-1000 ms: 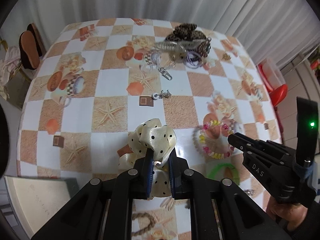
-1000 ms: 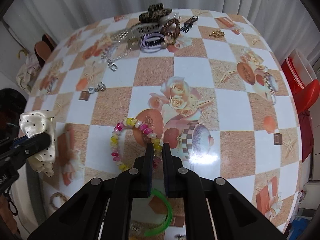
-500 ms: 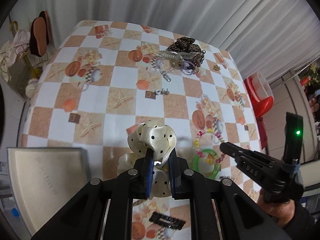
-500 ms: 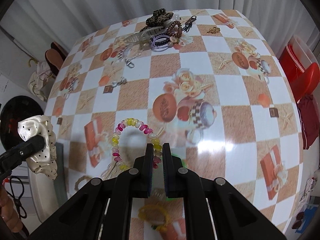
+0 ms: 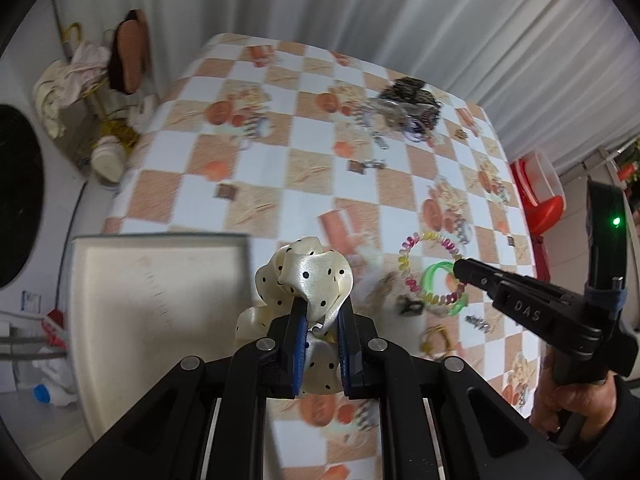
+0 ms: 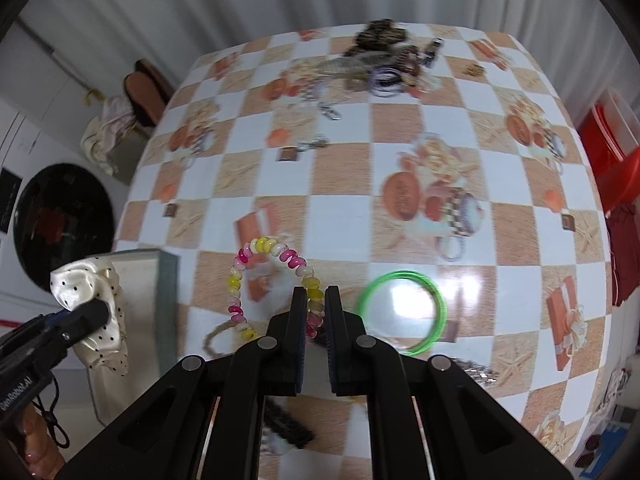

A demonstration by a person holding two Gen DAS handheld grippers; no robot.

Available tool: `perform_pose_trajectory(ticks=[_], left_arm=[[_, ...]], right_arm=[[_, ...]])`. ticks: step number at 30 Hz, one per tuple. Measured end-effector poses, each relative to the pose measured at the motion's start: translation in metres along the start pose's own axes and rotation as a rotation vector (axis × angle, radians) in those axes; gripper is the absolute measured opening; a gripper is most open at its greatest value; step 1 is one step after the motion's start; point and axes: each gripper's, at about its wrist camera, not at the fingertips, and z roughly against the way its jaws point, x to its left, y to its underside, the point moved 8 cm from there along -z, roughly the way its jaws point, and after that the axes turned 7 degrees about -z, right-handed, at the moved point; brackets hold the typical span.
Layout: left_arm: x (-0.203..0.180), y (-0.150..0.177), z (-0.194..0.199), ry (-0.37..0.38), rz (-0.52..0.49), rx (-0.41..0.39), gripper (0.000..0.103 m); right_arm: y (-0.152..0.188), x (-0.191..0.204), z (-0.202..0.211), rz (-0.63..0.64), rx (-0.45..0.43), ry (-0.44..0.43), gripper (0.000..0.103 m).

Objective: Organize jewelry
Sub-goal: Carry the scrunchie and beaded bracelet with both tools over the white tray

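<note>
My left gripper [image 5: 320, 312] is shut on a cream satin scrunchie with black dots [image 5: 308, 276], held in the air beside a shallow beige box [image 5: 156, 280] at the table's near left edge. The right wrist view shows that scrunchie [image 6: 92, 312] over the box [image 6: 140, 300]. My right gripper [image 6: 316, 300] is shut on a pink-and-yellow spiral bracelet [image 6: 256, 248] and lifts it above the checkered tablecloth [image 6: 400, 128]. In the left wrist view the bracelet [image 5: 408, 256] hangs from the right gripper [image 5: 460, 270].
A green bangle [image 6: 402, 312] lies on the table right of my right gripper. A pile of hair clips, ties and chains [image 6: 376, 64] sits at the far side. A black clip [image 6: 288, 424], a rope ring [image 6: 216, 340] and a silver chain [image 6: 480, 374] lie near the front edge.
Both grippers have risen and drawn back toward the near left. The beige box has come into view under the scrunchie, and the spiral bracelet has lifted off the table, away from the green bangle.
</note>
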Motion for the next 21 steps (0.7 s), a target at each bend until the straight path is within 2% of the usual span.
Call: perform_pose_trajectory(ticks=[10,16,21], left_arm=[[0.080,0.035,0.017,-0.106,0.131,0.007,0.019],[0.119,0.052,0.001,-0.200,0.166,0.035,0.019],[0.141,0.053,-0.019,-0.263,0.158,0.042,0.019]], right_arm=[[0.014,0.098,-0.012,0.150,0.046,-0.083,0.009],[0.029,0.155,-0.039,0.244,0.096,-0.123,0.009],[0.040,0.185,-0.067,0.298,0.129,-0.131,0.009]])
